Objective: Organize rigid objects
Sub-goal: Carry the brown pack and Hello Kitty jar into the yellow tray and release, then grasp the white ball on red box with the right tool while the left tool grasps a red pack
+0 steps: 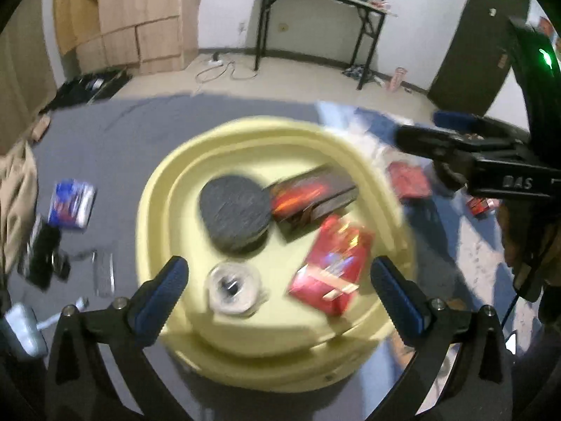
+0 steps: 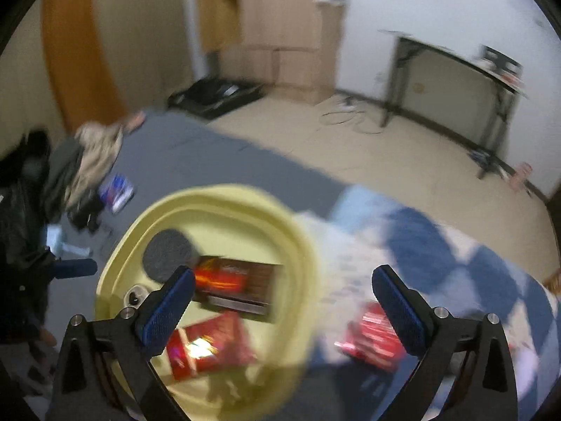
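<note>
A pale yellow basin [image 1: 154, 193] [image 2: 301, 245] sits on a grey mat. Inside it lie a grey round disc [image 1: 235, 210] [image 2: 164, 249], a dark box with orange print [image 1: 312, 193] [image 2: 245, 280], a red packet [image 1: 333, 263] [image 2: 210, 347] and a roll of clear tape [image 1: 233, 287] [image 2: 135, 294]. My left gripper [image 1: 278, 273] hovers open above the basin's near side, holding nothing. My right gripper [image 2: 284, 277] is open over the basin's right rim, also with nothing between its fingers. Another red packet [image 1: 410, 179] [image 2: 371, 340] lies outside the basin on a blue-and-white cloth.
A blue-and-white packet [image 1: 70, 203] [image 2: 117, 189], black items [image 1: 42, 256] and a grey remote [image 1: 103, 273] lie on the mat left of the basin. A small red item [image 1: 478, 205] rests far right. A black folding table [image 1: 315, 0] stands by the far wall.
</note>
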### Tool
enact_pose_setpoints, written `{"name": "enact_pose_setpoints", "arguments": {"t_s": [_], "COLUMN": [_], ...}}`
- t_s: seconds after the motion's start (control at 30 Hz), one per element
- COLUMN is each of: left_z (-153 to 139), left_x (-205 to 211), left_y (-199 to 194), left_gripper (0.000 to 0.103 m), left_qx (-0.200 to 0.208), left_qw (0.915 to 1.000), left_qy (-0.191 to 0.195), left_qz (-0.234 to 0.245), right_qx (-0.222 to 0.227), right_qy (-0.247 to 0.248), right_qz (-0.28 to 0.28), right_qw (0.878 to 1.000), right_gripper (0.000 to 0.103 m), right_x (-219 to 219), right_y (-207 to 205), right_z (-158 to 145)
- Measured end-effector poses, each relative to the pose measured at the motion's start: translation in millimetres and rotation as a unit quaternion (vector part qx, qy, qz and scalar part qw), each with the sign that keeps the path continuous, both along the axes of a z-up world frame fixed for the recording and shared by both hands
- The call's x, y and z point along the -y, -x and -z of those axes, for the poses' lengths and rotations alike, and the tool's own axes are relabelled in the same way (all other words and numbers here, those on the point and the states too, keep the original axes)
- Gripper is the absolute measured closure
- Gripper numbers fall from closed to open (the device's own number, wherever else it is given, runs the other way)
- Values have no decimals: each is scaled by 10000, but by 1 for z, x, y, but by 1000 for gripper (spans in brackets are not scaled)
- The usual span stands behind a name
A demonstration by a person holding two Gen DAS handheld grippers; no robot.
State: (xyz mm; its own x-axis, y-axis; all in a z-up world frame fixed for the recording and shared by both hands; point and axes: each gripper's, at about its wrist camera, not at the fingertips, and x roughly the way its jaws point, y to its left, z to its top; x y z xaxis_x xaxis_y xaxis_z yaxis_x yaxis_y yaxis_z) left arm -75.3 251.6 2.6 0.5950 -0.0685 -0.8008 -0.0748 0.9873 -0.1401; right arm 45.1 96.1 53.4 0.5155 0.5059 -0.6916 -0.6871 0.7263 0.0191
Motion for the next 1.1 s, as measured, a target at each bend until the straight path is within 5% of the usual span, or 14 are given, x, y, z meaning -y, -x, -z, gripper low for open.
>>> {"name": "enact_pose_setpoints", "arguments": {"t_s": [0.17,0.4,0.7,0.9,0.97,1.0,1.1], "left_z": [-34,-15,49,68,69,69,70], "left_x": [60,141,173,189,193,193,191], "left_y": [-47,-117,-158,-167,-168,-168,-163], "left_gripper": [0,0,0,2,19,47,46], "left_qx": [104,-349,-777,-655,-585,-586,-640], "left_qw": [9989,9949,9946,9933,9938,9939,9948], "left_qy": [64,76,-229,-514,-511,-504,-347], "left_qz": [461,941,646,805,799,791,716], "right_qx": [76,-451,-900,-426,-251,-157,-98], "right_qy": [37,-90,-635,-482,-462,-407,-248], "right_qz": [1129,1958,1780,1402,1261,1210,1063], "right_qw": [9936,9796,9778,9880,9906,9917,9940], "right_gripper": [0,0,0,8,16,22,43], "right_x": [139,258,288,276,270,266,258], "right_y": [-20,-37,-69,-79,-77,-77,-77], "right_z": [-19,15,61,79,79,82,86]}}
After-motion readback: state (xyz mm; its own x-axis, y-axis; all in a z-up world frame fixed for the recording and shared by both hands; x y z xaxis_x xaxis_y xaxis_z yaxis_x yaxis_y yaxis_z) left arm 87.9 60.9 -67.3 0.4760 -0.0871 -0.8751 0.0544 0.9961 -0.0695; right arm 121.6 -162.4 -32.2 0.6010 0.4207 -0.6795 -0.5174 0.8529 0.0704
